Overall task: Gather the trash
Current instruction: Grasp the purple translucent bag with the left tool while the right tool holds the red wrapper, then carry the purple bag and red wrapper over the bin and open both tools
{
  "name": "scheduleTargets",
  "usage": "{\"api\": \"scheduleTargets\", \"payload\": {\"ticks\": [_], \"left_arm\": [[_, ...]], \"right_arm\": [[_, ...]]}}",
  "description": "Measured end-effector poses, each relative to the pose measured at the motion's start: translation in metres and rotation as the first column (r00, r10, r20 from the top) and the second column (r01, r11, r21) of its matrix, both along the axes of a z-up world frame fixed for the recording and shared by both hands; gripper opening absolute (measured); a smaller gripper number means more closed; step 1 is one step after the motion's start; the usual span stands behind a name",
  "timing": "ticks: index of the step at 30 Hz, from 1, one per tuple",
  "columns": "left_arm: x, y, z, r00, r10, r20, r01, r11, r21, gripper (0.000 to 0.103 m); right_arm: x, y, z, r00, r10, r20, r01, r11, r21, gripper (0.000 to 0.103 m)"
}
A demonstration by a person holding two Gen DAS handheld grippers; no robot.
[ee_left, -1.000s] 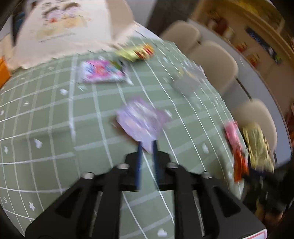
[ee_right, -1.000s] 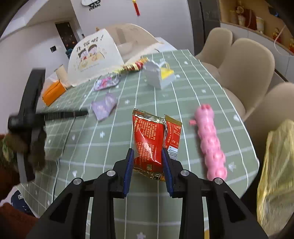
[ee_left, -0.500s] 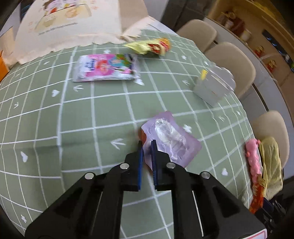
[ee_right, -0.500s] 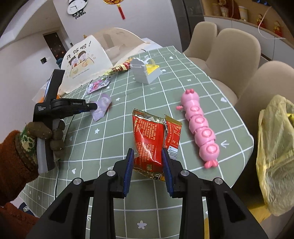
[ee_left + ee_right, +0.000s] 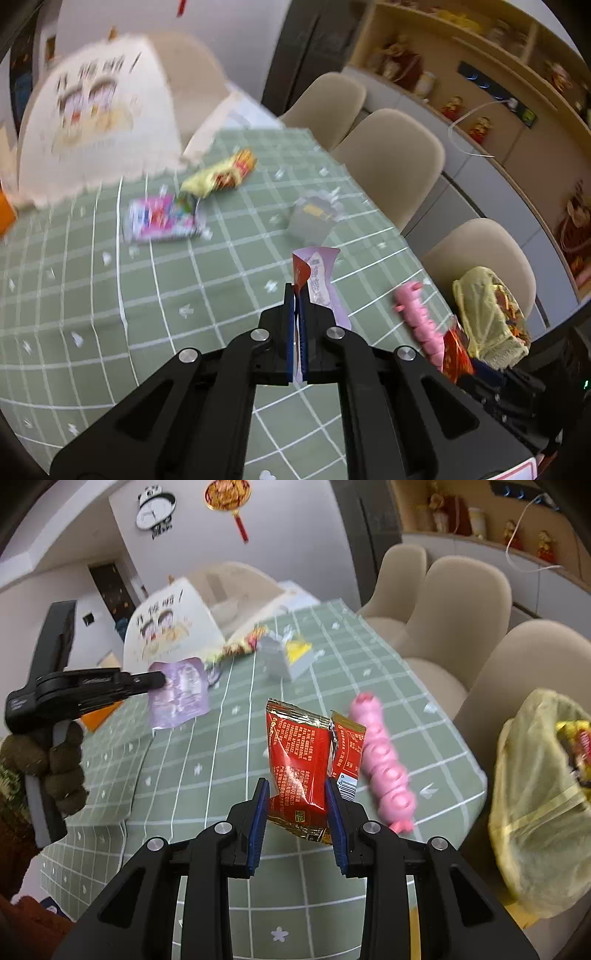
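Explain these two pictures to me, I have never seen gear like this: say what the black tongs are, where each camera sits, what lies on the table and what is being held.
There is no robot here. A person holds a hand-operated gripper in each hand, and each one carries a wide-angle camera looking forward along its jaws.

The left-hand view shows the left gripper, its jaws just closed on a purple wrapper and lifted off the table. The right-hand view shows the right gripper holding a red snack packet; the person's gloved left hand appears at its left edge.

On the green checked tablecloth lie a pink wrapper, a yellow wrapper, a small grey box and a pink caterpillar toy. A yellow trash bag hangs beside the table.
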State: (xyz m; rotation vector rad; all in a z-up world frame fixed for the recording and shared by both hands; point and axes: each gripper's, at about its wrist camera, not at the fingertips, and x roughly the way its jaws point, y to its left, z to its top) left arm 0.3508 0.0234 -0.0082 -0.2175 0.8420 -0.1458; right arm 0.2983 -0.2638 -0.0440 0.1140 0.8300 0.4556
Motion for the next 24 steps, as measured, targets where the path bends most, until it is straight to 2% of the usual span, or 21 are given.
{"api": "scheduleTargets", "payload": {"ticks": [6,12,18,24], "left_arm": [[-0.011,-0.043,0.053,0.990,-0.079,0.116,0.075,0.996,0.041,0.002],[-0.018,-0.097,0.093,0.961,-0.187,0.205,0.179,0.982,0.055,0.002],[-0.016,-0.146,0.106,0.924,-0.301,0.237,0.297,0.953,0.055,0.002],[-0.006,-0.199,0.104,0.879,-0.414,0.237,0.419,0.907,0.028,0.002]], "right_arm": [[-0.002,-0.034,0.044,0.990,-0.055,0.127,0.059,0.998,-0.030,0.030],[-0.010,-0.077,0.074,0.968,-0.129,0.213,0.145,0.988,-0.058,0.030],[-0.019,-0.116,0.093,0.944,-0.210,0.253,0.238,0.968,-0.085,0.030],[-0.025,-0.156,0.107,0.916,-0.297,0.271,0.336,0.935,-0.110,0.030]]}}
